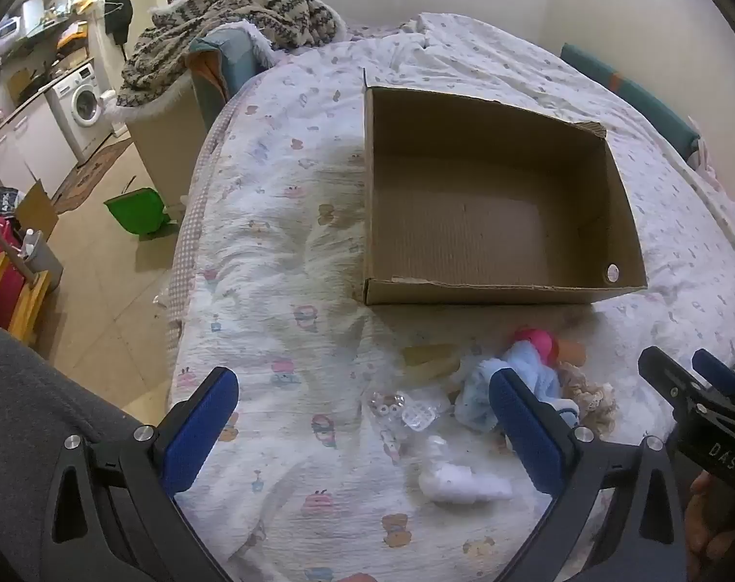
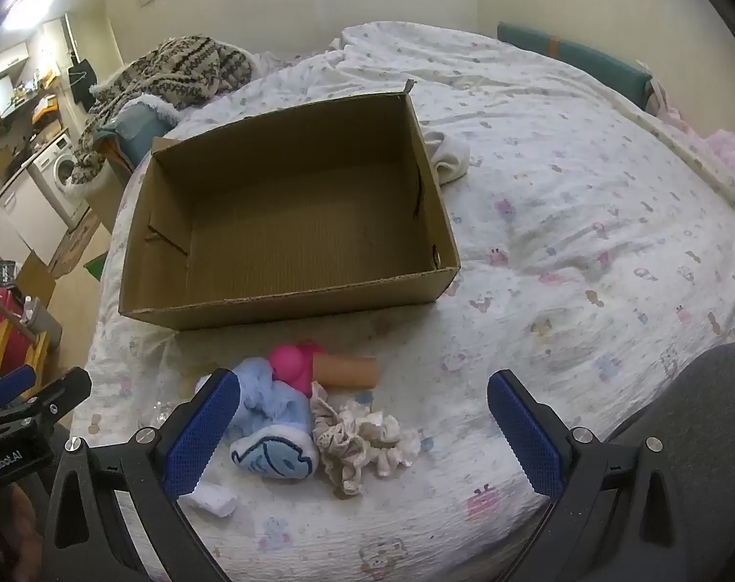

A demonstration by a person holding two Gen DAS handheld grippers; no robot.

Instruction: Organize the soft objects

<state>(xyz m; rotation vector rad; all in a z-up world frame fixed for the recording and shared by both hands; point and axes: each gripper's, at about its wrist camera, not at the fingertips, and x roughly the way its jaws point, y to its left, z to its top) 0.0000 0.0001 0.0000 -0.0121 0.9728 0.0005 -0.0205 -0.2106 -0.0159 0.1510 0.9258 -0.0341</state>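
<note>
Both grippers, left gripper [image 1: 362,431] and right gripper [image 2: 362,431], hover spread wide and empty over the bed's [image 2: 585,203] near edge, soft toys [image 2: 280,417] heaped there, empty cardboard box [image 2: 290,300] just behind, ready to receive them.

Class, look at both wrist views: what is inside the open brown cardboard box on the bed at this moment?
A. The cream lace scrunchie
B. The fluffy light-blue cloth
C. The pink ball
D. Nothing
D: the open brown cardboard box shows only its bare floor, while the fluffy light-blue cloth, cream lace scrunchie and pink ball all lie on the bedsheet in front of it.
</note>
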